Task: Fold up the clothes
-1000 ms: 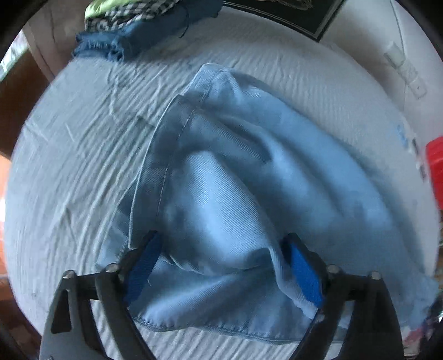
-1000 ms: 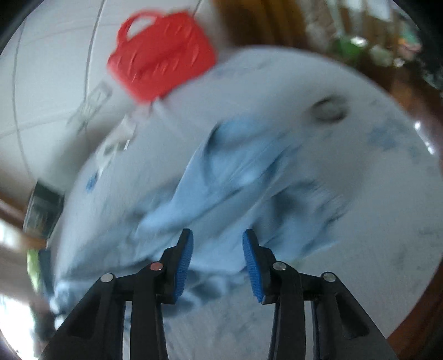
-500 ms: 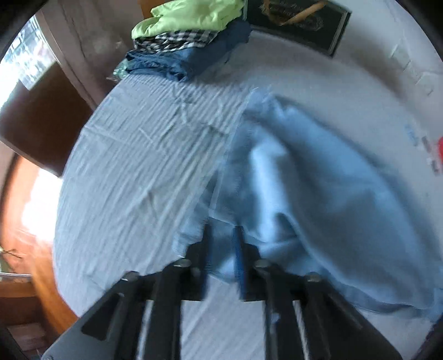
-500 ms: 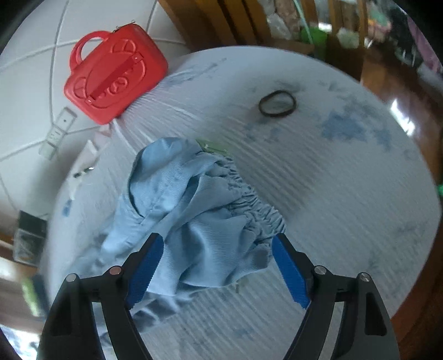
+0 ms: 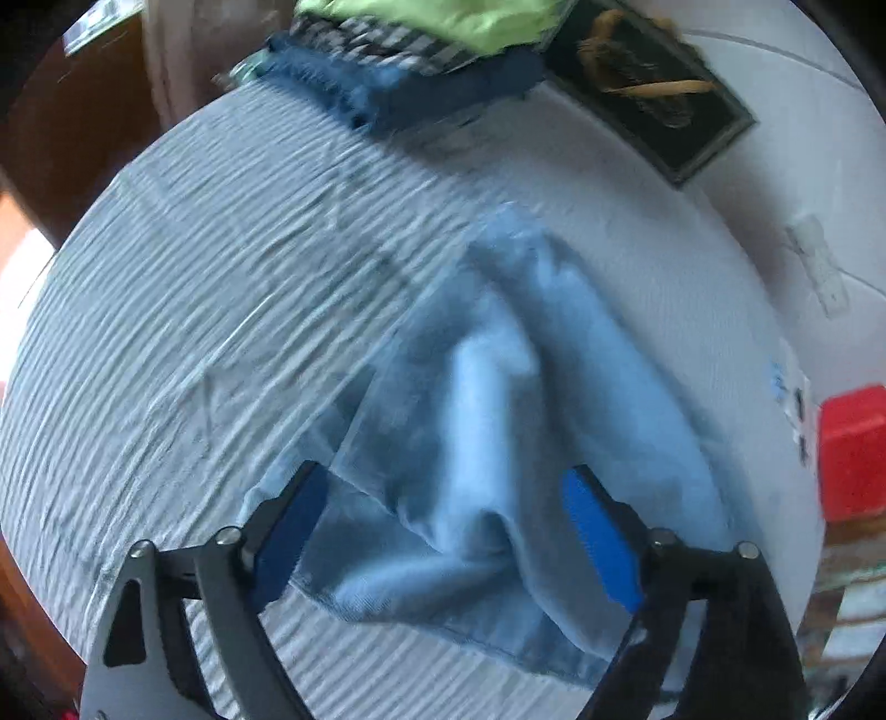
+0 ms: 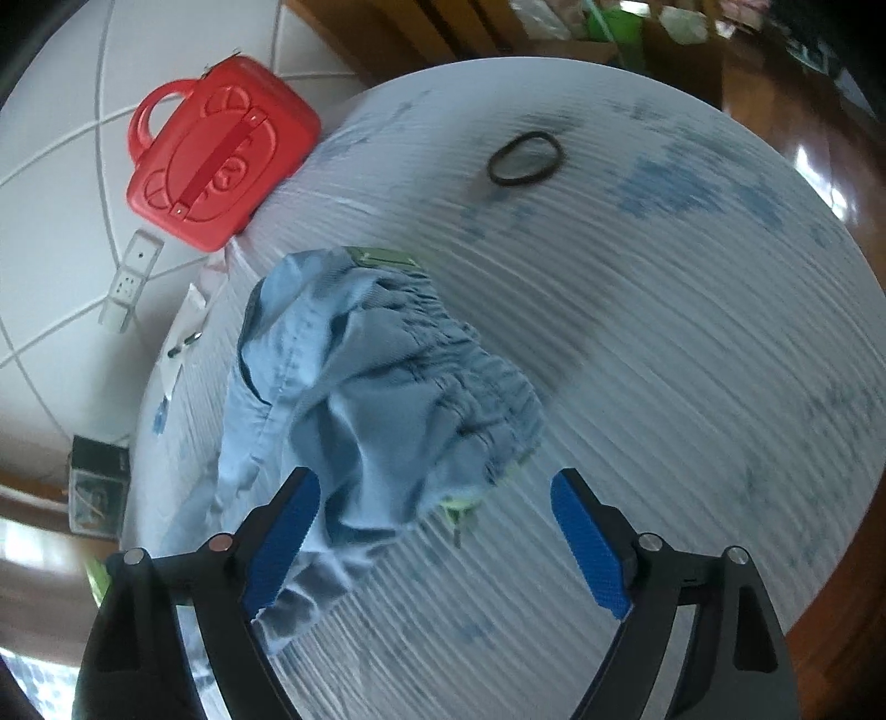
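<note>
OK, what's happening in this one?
A person with a gripper in each hand is working on a light blue garment lying crumpled on a round table covered in ribbed cloth. Both the left gripper and the right gripper are open over it, gripping nothing. A stack of folded clothes sits at the far edge; a red case and a black hair tie lie nearby.

Garment (image 6: 376,399) crumpled on table (image 6: 692,360); hair band (image 6: 525,159) behind it; case (image 6: 221,155) behind-left.
</note>
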The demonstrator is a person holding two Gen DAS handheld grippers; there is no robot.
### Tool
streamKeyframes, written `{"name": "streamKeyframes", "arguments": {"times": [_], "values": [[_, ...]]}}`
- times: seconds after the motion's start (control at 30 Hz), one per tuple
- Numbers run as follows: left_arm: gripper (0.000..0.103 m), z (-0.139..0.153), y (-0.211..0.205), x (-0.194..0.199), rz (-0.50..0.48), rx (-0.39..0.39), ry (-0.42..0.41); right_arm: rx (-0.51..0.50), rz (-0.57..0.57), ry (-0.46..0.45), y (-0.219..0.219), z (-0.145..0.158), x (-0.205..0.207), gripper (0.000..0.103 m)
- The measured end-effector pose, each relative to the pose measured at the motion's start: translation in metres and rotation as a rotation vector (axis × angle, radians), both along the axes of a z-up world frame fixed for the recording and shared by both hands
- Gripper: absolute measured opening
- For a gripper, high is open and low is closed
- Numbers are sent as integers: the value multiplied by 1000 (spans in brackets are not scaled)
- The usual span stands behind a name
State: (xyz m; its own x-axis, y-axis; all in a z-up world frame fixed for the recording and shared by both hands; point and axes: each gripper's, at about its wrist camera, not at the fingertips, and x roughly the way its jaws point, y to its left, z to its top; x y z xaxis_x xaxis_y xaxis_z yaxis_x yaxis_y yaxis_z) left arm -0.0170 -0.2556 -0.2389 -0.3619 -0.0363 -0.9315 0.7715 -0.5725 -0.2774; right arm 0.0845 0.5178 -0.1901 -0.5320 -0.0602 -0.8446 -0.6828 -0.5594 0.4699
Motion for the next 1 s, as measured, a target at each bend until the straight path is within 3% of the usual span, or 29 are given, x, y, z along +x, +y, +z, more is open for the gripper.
{"name": "streamKeyframes", "arguments": {"times": [0.07,0.13,0.17,0.2,0.23,0.43,0.5,0.57,0.6,0.67,1.0], "values": [[87,6,1,2,-22,-20,-11,-3,9,-14,-3,-3,-1,86],[77,13,1,4,-44,-39,-21,6,16,-31,-8,-5,-4,86],[37,16,1,5,-55,-49,-27,7,21,-35,-10,-7,-6,86],[18,19,2,6,-66,-59,-32,7,27,-39,-12,-8,-8,86],[17,22,2,7,-77,-68,-37,9,29,-45,-14,-10,-11,86],[20,41,3,12,-143,-127,-69,30,45,-59,-15,-10,-19,86],[32,48,4,14,-165,-146,-80,34,45,-69,-12,-12,-19,86],[68,54,4,16,-187,-166,-90,30,43,-82,-9,-16,-18,86],[73,57,5,17,-196,-176,-96,25,42,-80,-8,-16,-17,86],[74,58,5,22,-185,-194,-106,16,41,-73,-7,-17,-17,87],[74,23,28,23,-184,-139,-96,-32,28,5,-4,-6,-13,90]]}}
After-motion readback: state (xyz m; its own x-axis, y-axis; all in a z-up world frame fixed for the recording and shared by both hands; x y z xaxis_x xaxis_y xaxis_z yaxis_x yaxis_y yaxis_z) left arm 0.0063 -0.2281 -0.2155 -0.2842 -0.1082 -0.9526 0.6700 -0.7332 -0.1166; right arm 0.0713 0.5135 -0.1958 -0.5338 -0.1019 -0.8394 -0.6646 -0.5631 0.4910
